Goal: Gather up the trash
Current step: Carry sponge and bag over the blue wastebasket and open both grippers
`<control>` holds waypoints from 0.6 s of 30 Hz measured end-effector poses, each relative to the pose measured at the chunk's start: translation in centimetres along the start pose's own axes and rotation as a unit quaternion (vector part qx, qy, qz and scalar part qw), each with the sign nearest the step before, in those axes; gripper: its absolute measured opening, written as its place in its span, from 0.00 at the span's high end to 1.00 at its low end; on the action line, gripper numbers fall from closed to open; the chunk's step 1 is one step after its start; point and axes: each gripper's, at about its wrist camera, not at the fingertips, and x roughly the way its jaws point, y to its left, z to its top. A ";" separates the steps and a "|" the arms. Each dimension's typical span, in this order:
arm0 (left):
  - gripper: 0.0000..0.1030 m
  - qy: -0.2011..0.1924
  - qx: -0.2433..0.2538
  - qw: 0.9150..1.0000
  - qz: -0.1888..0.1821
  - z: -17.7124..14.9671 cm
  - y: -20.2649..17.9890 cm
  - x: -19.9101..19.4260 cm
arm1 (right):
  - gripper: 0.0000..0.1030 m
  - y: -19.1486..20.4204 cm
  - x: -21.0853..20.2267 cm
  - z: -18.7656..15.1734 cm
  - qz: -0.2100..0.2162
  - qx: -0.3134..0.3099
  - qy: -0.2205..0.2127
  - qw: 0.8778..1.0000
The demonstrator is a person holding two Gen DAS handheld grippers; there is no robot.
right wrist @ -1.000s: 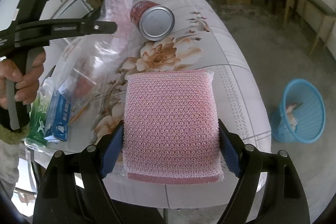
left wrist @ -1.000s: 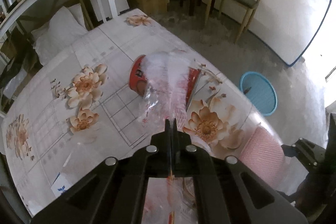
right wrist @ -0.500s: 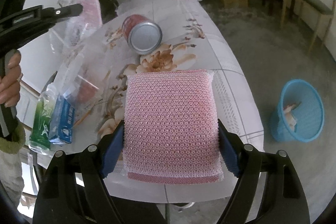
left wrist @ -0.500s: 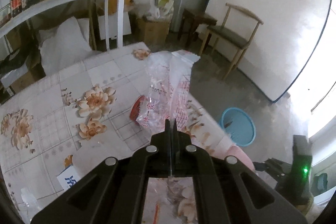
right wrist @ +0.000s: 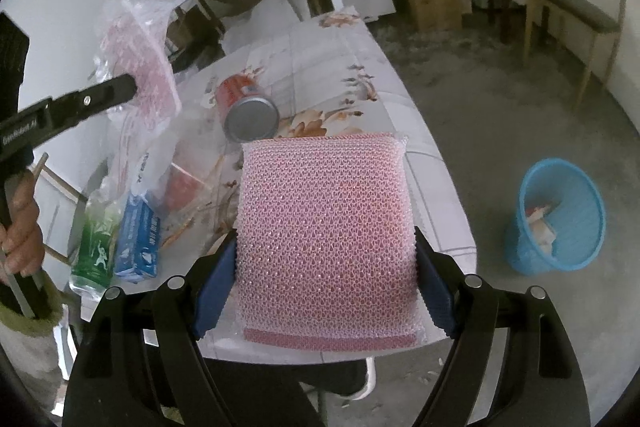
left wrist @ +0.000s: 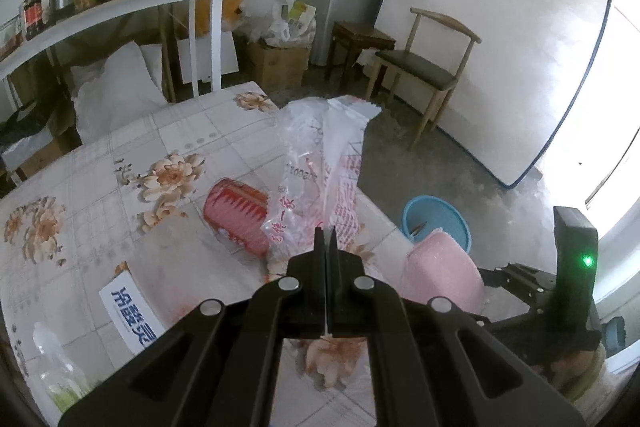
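Observation:
My left gripper (left wrist: 326,239) is shut on a clear plastic bag with red print (left wrist: 320,163) and holds it up above the floral table (left wrist: 120,155); the bag also shows in the right wrist view (right wrist: 136,55). My right gripper (right wrist: 326,267) is shut on a pink mesh sponge (right wrist: 326,247) over the table's near edge; the sponge also shows in the left wrist view (left wrist: 440,267). A red can (right wrist: 248,111) lies on its side on the table, also in the left wrist view (left wrist: 236,215). A blue bin (right wrist: 556,219) stands on the floor to the right.
A green-label bottle (right wrist: 98,243), a blue tissue pack (right wrist: 140,243) and more plastic wrapping (right wrist: 160,155) lie at the table's left. A white shelf (left wrist: 120,11), cardboard boxes (left wrist: 276,63) and a wooden chair (left wrist: 424,67) stand beyond the table.
My left gripper has lifted the plastic bag higher off the table, away from the can. The right gripper keeps the sponge and has shifted back and up slightly.

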 end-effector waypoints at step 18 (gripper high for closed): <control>1.00 -0.041 0.002 0.998 -0.046 -0.1 -6.0 -0.7 | 0.26 -4.2 -5.5 0.1 -0.001 0.070 -0.043 0.997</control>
